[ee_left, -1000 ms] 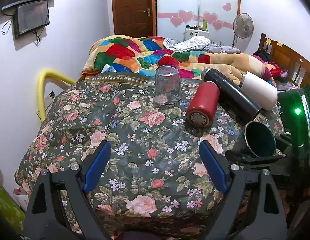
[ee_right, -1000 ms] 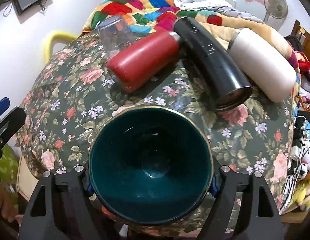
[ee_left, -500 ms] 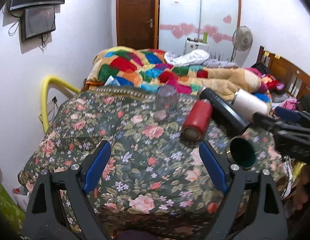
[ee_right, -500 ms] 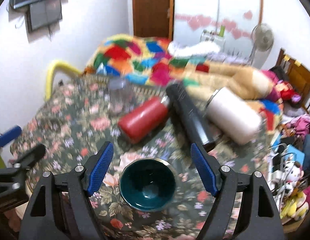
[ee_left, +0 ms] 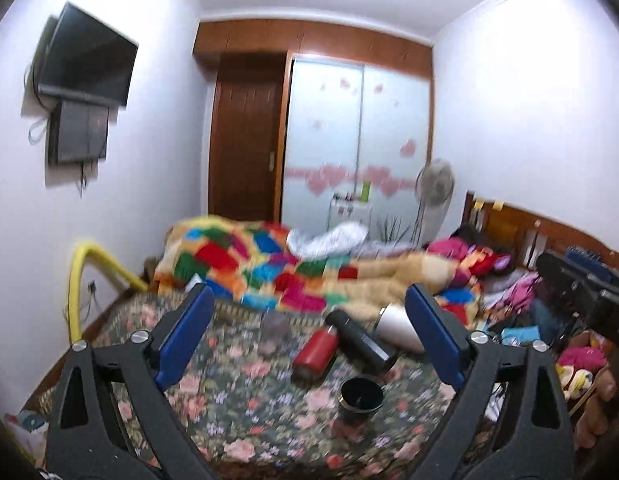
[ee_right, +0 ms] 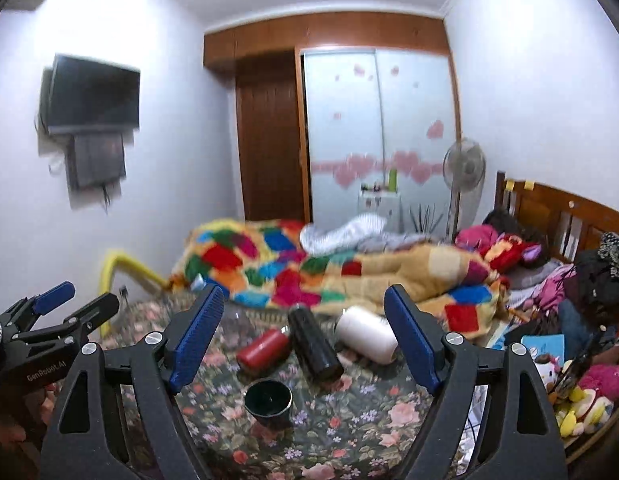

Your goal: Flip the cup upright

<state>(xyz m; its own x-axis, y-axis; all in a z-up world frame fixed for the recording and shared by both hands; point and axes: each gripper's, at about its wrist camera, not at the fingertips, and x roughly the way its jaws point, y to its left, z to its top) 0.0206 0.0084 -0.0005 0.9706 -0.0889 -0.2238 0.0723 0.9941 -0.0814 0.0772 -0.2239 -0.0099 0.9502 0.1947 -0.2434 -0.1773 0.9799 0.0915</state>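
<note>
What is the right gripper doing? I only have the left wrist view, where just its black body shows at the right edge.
Observer: The right gripper is open, its blue pads spread wide with nothing between them.
Operator: Is it over the cup?
Observer: The dark cup stands mouth-up on the floral cover, low in the right wrist view and nearer the left pad, with neither pad touching it.
Operator: My own finger hides part of the white bottle. How does it lie?
Observer: The white bottle lies on its side, its whole length showing, right of the black bottle.
</note>
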